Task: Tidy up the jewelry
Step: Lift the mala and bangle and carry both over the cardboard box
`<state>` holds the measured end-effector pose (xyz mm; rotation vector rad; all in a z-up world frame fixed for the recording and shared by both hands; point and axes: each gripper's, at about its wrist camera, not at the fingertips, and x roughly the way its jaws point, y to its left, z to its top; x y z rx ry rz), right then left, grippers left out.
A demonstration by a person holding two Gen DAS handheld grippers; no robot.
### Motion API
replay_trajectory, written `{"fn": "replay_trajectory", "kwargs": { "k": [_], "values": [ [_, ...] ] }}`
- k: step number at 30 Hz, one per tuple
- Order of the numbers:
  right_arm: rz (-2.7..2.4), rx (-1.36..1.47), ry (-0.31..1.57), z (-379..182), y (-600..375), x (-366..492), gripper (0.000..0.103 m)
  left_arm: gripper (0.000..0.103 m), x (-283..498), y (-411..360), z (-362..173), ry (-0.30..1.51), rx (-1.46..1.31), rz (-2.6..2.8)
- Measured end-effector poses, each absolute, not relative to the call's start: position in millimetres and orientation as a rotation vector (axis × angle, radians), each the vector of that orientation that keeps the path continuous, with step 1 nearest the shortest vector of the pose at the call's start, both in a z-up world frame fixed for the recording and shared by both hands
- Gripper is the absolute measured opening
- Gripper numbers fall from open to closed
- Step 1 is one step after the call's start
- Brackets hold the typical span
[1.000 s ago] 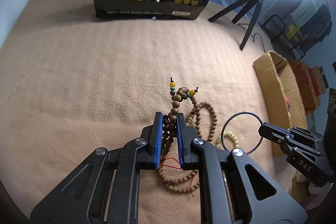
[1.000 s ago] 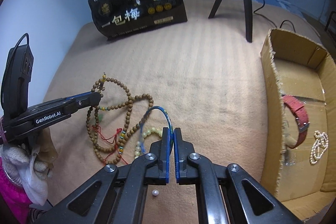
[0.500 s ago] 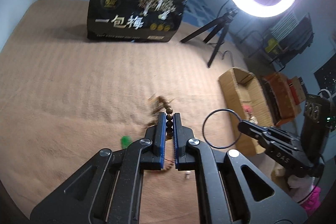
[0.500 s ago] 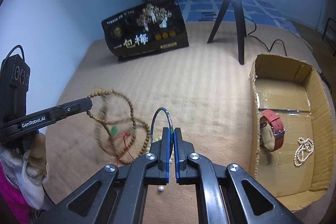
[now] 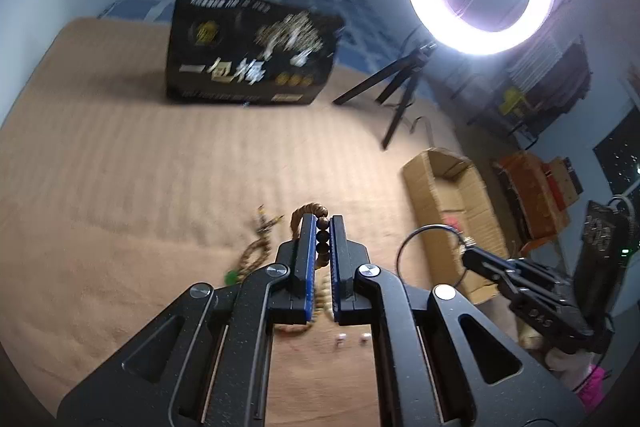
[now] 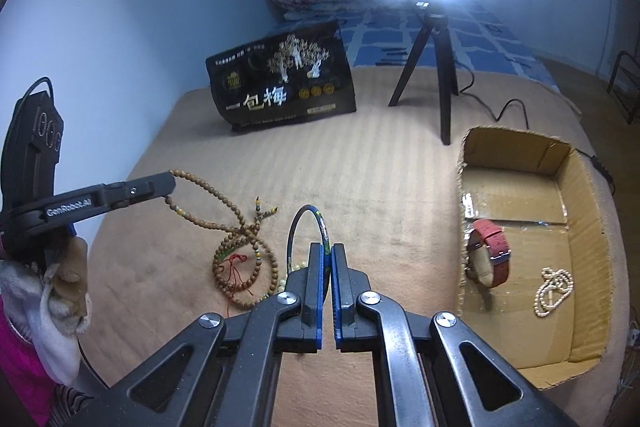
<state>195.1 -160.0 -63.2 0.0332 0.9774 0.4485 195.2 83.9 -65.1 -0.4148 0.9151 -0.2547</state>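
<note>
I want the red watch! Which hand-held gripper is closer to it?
Right. The right hand-held gripper, pinching a bangle, is just left of the box holding the red watch; the left hand-held gripper is farther left.

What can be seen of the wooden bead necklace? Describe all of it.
The wooden bead necklace is a long strand of small round brown beads with a few yellow and green accent beads, red thread and short tasselled ends. The left gripper is shut on one section, lifting it taut. The rest hangs down in tangled loops that rest on the tan blanket, beside the hoop bangle pinched by the right gripper.
</note>
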Motion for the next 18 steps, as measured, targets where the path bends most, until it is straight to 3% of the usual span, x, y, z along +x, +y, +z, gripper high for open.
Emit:
{"fn": "replay_trajectory", "kwargs": {
  "k": [18],
  "values": [
    [0.41, 0.081, 0.803, -2.0, -201.2, 171.8, 0.0, 0.004, 164.1, 51.5, 84.1, 0.675, -0.407, -0.392]
  ]
}}
